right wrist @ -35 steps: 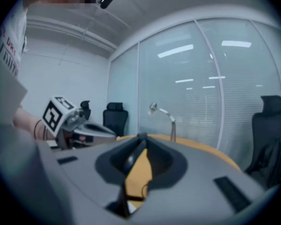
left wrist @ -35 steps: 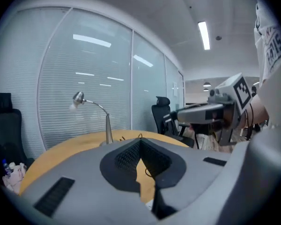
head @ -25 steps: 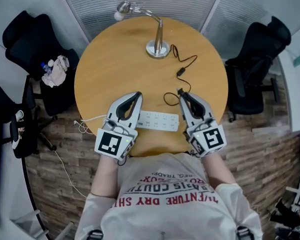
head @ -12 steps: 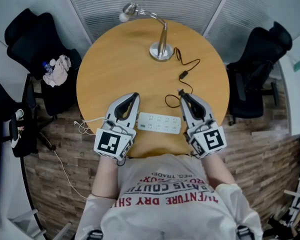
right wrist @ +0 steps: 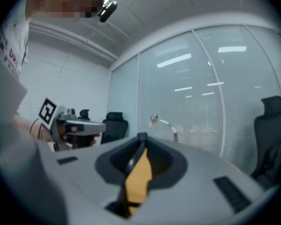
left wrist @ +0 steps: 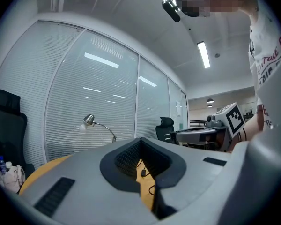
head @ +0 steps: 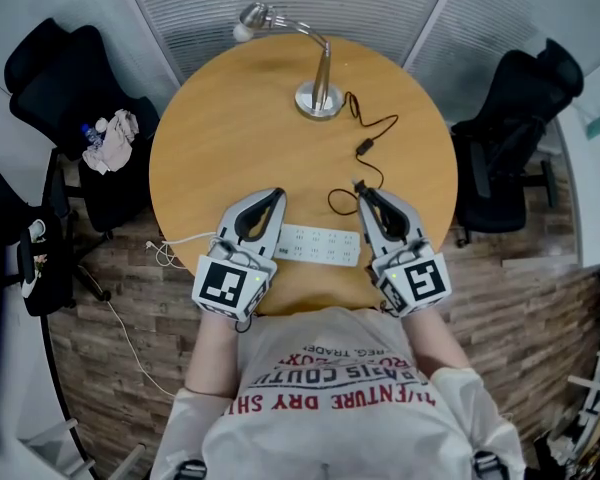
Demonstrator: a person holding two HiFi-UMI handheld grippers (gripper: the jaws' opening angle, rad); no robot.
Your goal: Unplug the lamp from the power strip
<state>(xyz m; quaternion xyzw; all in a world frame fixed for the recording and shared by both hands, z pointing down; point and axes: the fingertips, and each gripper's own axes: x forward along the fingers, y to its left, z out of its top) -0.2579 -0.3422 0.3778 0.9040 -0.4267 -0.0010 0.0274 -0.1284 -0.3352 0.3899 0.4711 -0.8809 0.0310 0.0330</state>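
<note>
The silver desk lamp (head: 318,96) stands at the far side of the round wooden table (head: 220,138). Its black cord (head: 375,126) runs past an inline switch (head: 362,147), loops, and ends at the tip of my right gripper (head: 361,188). That gripper is shut on the small black plug (right wrist: 141,138), held clear of the white power strip (head: 320,244). The strip lies flat between both grippers near the table's front edge. My left gripper (head: 277,196) is shut with nothing in it, its body over the strip's left end.
The strip's white cable (head: 175,242) trails off the table's left edge to the floor. Black office chairs stand at the left (head: 75,78) and right (head: 510,118); the left one carries a cloth and a bottle (head: 110,138). Glass walls with blinds close the back.
Only the head view has shifted slightly. Both grippers, the plug and the strip keep their places.
</note>
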